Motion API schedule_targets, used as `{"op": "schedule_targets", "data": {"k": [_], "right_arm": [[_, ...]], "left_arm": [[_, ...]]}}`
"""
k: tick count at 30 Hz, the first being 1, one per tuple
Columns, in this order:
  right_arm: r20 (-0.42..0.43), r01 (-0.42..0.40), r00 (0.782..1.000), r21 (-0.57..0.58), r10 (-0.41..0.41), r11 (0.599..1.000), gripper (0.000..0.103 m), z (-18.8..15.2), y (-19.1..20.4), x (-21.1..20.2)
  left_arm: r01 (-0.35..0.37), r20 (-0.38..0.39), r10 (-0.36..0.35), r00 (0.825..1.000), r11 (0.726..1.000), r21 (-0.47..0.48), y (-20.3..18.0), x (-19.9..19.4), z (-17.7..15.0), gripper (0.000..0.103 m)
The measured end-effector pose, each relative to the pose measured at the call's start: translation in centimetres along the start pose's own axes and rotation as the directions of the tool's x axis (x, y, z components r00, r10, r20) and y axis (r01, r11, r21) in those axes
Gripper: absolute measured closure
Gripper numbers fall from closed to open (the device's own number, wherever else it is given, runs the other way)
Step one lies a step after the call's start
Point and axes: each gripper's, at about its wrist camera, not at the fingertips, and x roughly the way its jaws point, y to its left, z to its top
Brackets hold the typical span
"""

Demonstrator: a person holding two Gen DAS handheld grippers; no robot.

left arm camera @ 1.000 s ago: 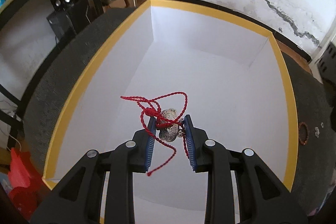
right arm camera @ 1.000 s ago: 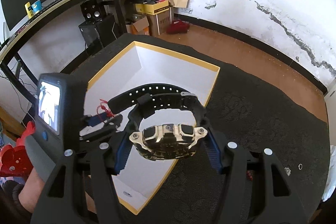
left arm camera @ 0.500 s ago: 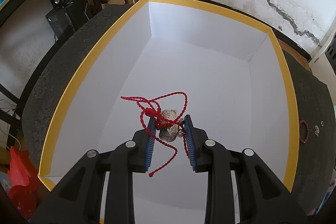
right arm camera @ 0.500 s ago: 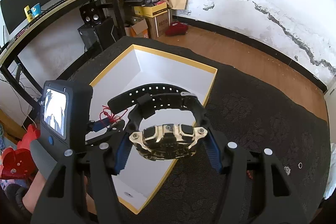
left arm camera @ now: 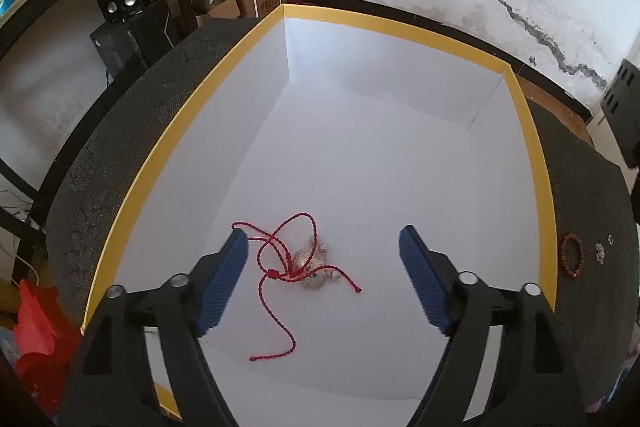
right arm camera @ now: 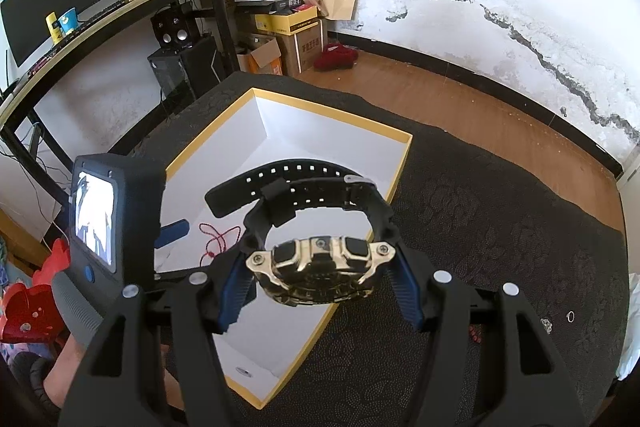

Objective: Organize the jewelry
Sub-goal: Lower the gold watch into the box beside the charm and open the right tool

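Right wrist view showing the right gripper [right arm camera: 318, 283] clamping a chunky wristwatch [right arm camera: 316, 267] by its gold-toned case, dial edge-on, perforated black rubber strap looping away toward the box [right arm camera: 400, 163]. Hanging above the box's near right edge, white floor lying ahead and to the left, strap's long axis running across the box's width; judging a short carry forward-left and down as the likely next need, this hand being the loaded one. Left wrist view showing the left gripper [left arm camera: 322, 267] spread wide and holding nothing, blue ribbed pads [left arm camera: 222, 283] flanking a silver pendant [left arm camera: 314, 265] on twisted red cord [left arm camera: 276, 275], lying loose on the smooth white cardboard floor inside the yellow-rimmed box. Sitting outside on the dark patterned cloth [left arm camera: 580, 187]: a red bead bracelet [left arm camera: 573, 255].
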Motion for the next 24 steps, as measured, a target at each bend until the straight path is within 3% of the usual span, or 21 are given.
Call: {"op": "schedule_targets", "data": {"k": [13, 24], "right_arm": [[-0.023, -0.001, 1.0, -0.029, 0.001, 1.0, 0.042, 0.3, 1.0, 1.1], [-0.133, 0.004, 0.991, -0.059, -0.012, 0.998, 0.042, 1.7, 2.1, 8.0]], "left_arm": [[0.015, 0.006, -0.015, 1.0, 1.0, 0.004, 0.4, -2.1, -1.6, 0.022], [0.025, -0.004, -0.025, 1.0, 1.0, -0.004, 1.1, -2.7, -2.7, 0.022]]}}
